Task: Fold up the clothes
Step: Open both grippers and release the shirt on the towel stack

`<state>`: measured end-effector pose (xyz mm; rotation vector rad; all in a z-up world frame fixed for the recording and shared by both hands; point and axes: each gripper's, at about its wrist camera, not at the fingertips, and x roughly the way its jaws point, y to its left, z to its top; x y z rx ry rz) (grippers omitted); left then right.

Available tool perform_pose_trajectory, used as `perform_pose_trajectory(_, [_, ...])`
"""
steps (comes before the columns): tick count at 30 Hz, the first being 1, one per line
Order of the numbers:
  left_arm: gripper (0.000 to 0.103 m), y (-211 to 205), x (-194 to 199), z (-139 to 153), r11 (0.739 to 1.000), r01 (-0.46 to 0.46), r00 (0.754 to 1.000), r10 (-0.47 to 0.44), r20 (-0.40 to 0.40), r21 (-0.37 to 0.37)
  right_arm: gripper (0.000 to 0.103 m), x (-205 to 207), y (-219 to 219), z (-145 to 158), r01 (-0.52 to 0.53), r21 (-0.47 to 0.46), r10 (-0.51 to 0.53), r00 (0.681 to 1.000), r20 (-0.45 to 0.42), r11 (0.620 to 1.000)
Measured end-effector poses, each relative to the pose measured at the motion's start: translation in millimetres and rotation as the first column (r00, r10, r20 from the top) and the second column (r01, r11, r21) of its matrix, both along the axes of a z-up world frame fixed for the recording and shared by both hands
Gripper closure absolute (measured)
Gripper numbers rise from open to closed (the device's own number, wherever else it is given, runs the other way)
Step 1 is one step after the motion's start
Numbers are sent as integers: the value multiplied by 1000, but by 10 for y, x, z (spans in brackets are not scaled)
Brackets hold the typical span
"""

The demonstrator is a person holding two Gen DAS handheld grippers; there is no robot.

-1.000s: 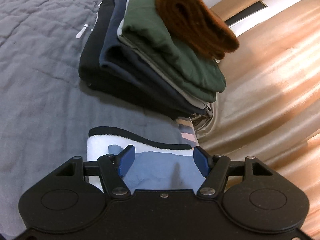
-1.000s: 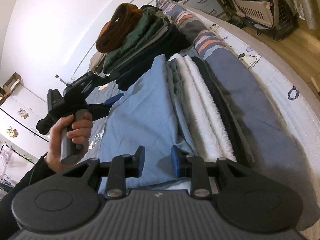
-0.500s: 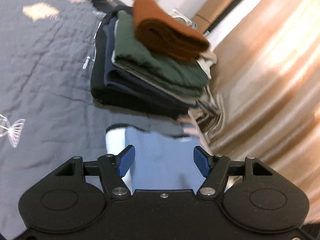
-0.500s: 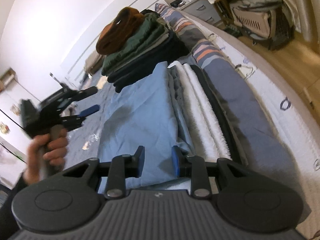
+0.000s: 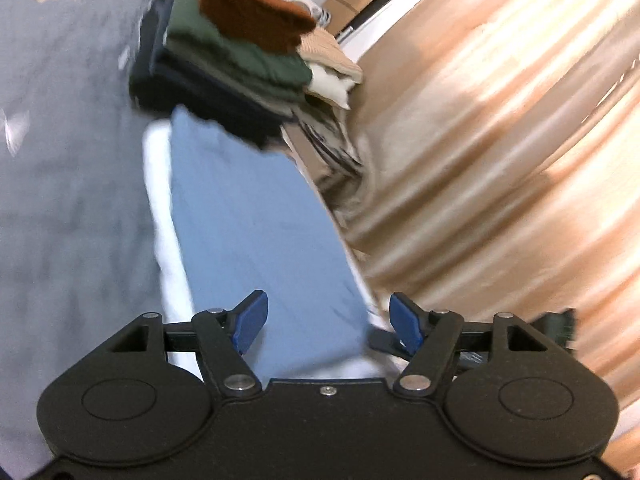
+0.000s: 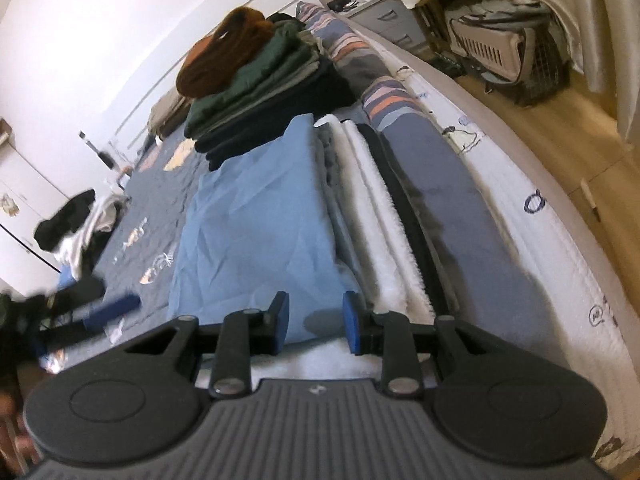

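Left wrist view: the left tongs (image 5: 326, 318) hang with their blue-tipped jaws wide apart and nothing between them, low over the folded light-blue cotton garment (image 5: 256, 224). That garment lies flat on a fluffy white towel (image 5: 160, 200), whose edge shows along the garment's left side. Both rest on the grey quilted bedspread (image 5: 68, 184). Past the far end of the blue garment stands a stack of folded clothes (image 5: 224, 64): black and navy pieces at the bottom, dark green ones above, and a rust-brown knitted piece (image 5: 252, 24) on top. Golden satin curtains (image 5: 500, 140) fill the right side. The view is blurred

Right wrist view: the right tongs (image 6: 314, 322) have their jaws parted by a moderate gap, empty, just over the near edge of the light-blue garment (image 6: 256, 232). The white towel (image 6: 376, 216) runs along the garment's right side in thick folds, with a black band beside it and then a grey-blue blanket with orange stripes (image 6: 432, 184) near the bed's edge. The clothes stack (image 6: 256, 92) sits at the garment's far end, touching it. At the lower left the other tongs (image 6: 108, 308) appear blurred, beside the garment's left edge. A loose dark-and-white heap of clothing (image 6: 76, 224) lies farther off on the bedspread
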<state>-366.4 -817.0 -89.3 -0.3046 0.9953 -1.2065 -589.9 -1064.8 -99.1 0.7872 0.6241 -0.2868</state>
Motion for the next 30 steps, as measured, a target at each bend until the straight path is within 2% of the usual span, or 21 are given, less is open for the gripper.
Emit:
perform_pose_trajectory(2, [36,18,-33,-113,1000,-1,999,1,-43,5,75,-12,-1,-24,6,2,-6,1000,-3,1000])
perform_pose_trajectory(5, [36,-20,-63,-273,998,-15,999,18,-51,69,75,16,16,-51,4,-12,-4,1000,-13,1000])
perform_pose_trajectory(11, [31,-68,-180,-383,995,-13,1000,15,-18,98,75,50,2,-90,7,-21,-8,999,-32,1000])
perform_pose_trajectory(17, [30,-9,-334,-416,991,4,1000,-7,27,135,76,-14,-30,-118,14,-10,-15,1000,-24,1000])
perform_pose_trajectory(22, [28,61,-412,-257,985,-9,994,-10,108,172,74,-74,15,-20,23,-23,-23,999,-27,999])
perform_pose_trajectory(25, [26,89,-469,-123,980,-21,986,-12,167,197,74,-84,97,109,15,-76,-19,998,-53,997])
perform_pose_trajectory(27, [15,108,-508,-33,976,-31,978,-14,206,213,74,-106,146,200,12,-104,-19,998,-63,995])
perform_pose_trajectory(30, [14,135,-565,101,970,-45,964,-20,264,237,72,-145,233,368,2,-152,-13,998,-67,988])
